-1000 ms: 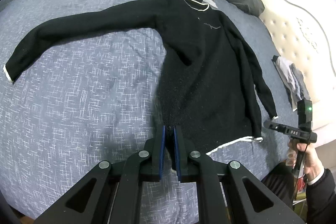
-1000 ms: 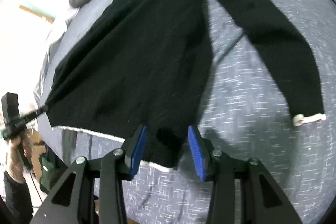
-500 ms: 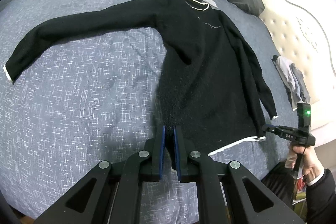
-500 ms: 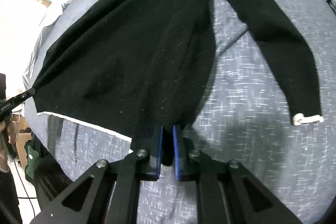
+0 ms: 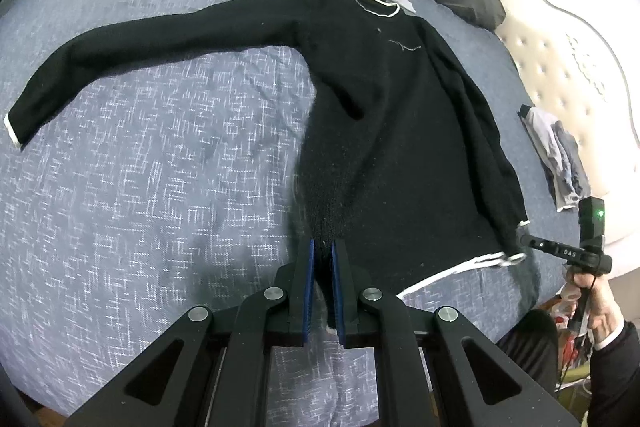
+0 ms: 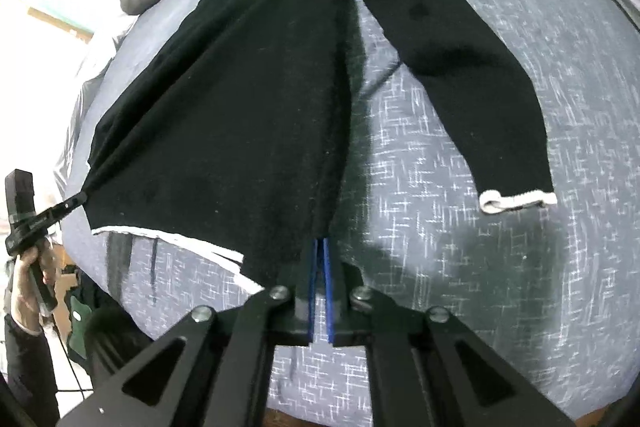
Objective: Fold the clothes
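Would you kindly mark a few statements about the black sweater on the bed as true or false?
1. The left gripper is shut on the hem of the black knit sweater. True.
2. The right gripper hangs open over bare bedding. False: it is shut on the sweater's hem.
3. The sweater's cuffs are white. True.
4. The speckled blue-grey bedspread is plain red. False: blue-grey with white flecks.
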Tool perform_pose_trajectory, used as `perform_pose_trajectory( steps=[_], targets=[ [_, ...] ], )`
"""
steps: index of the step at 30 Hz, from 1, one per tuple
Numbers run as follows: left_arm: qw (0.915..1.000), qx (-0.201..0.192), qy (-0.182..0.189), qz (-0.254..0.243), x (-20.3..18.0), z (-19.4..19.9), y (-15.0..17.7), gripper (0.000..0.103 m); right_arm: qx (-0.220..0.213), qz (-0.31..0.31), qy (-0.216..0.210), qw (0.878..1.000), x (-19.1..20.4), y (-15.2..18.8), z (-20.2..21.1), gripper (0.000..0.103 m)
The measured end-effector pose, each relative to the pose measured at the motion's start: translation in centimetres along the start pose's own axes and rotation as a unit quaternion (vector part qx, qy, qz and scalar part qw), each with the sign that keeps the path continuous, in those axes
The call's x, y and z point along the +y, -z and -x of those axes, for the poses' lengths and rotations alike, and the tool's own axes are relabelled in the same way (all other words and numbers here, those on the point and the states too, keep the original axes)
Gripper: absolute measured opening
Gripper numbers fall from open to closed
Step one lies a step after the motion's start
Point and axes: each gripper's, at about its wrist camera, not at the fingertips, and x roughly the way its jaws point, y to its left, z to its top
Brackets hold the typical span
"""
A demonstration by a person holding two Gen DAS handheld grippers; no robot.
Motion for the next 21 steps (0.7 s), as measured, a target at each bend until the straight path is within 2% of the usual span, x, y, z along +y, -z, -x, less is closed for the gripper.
perform_pose_trajectory(
  steps=[9,10,11,13,17,18,21],
  targets=[
    [1.0,0.001,-0.001,-0.004,-0.2,0.0,-0.1,0.009,0.002,-0.02,-0.008,1.0,0.1,-0.4,-0.7,0.005],
    [1.0,0.001,-0.001,-0.004,-0.2,0.0,-0.1,0.009,0.001,-0.019,-0.006,1.0,0.4,-0.5,-0.9,0.009],
    [1.0,0.002,-0.001,-0.004,-0.1,-0.1,-0.1,0.009,0.004,-0.017,-0.006,1.0,0.6,-0.6,-1.2,0.027],
    [1.0,0.003,-0.001,-0.003,-0.1,-0.2,0.0,0.009,0.01,-0.015,-0.004,1.0,1.1,-0.8,-1.8,0.045],
    [1.0,0.004,0.0,-0.003,0.0,-0.3,0.1,0.009,0.025,-0.008,0.012,1.0,1.7,-1.1,-3.2,0.044],
    [1.0,0.004,0.0,-0.003,-0.1,-0.3,0.1,0.009,0.026,-0.009,0.016,0.999,1.7,-1.1,-3.6,0.033],
    [1.0,0.004,0.001,-0.004,-0.1,-0.3,0.2,0.009,0.025,-0.011,0.018,0.999,1.5,-1.2,-4.0,0.014]
  ],
)
